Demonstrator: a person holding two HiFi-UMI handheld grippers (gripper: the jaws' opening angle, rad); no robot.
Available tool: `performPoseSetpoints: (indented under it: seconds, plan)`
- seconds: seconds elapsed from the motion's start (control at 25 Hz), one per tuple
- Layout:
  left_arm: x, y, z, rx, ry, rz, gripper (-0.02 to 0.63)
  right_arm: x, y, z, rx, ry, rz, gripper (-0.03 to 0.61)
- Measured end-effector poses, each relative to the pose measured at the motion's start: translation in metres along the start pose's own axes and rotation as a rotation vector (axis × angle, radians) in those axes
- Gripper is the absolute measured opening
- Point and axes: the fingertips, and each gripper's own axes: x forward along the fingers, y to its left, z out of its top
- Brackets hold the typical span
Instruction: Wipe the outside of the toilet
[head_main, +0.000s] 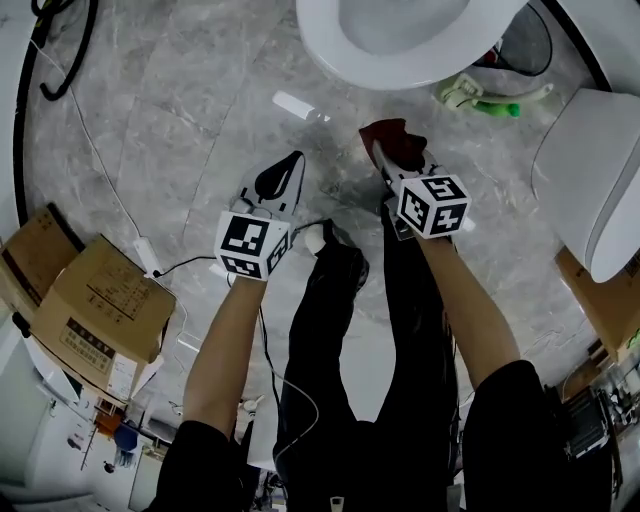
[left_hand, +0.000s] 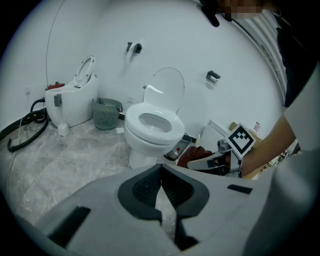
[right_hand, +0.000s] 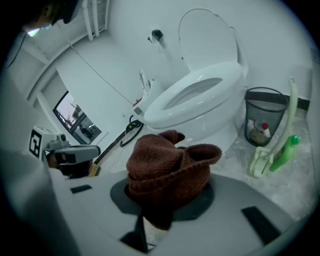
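The white toilet (head_main: 400, 40) stands just ahead of me, lid up, also in the left gripper view (left_hand: 150, 122) and the right gripper view (right_hand: 200, 100). My right gripper (head_main: 385, 150) is shut on a bunched reddish-brown cloth (head_main: 398, 140), held low near the bowl's front. That cloth (right_hand: 165, 165) covers the right gripper's jaws (right_hand: 167, 187). My left gripper (head_main: 293, 160) hangs to the left, further from the toilet, its pads meeting at the tip (left_hand: 161, 167) with nothing between them. The cloth (left_hand: 192, 155) shows beside the toilet base.
A second white toilet (head_main: 590, 170) stands at the right. A green bottle and brush holder (right_hand: 282, 152) and a black bin (right_hand: 265, 117) sit beside the toilet. Cardboard boxes (head_main: 95, 310) lie at the left, with a black hose (left_hand: 25, 127) and a white cable (head_main: 100, 160) on the floor.
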Motion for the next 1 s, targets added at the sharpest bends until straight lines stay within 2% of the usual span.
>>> performPoseSetpoints:
  seconds: [0.24,0.52,0.72,1.0]
  plan:
    - [0.041,-0.043,0.023,0.029,0.029,-0.064,0.009,-0.058,-0.065,0.024,0.000,-0.069,-0.091,0.084]
    - [0.104,-0.109,0.058,0.057,0.068,-0.141,0.009,-0.091,-0.147,0.084,0.057,-0.157,-0.170,0.084]
    - [0.145,-0.142,0.078,0.079,0.104,-0.182,0.009,-0.092,-0.201,0.129,0.160,-0.231,-0.227,0.084]
    - [0.197,-0.176,0.084,0.118,0.168,-0.226,0.009,-0.045,-0.272,0.178,0.223,-0.213,-0.254,0.084]
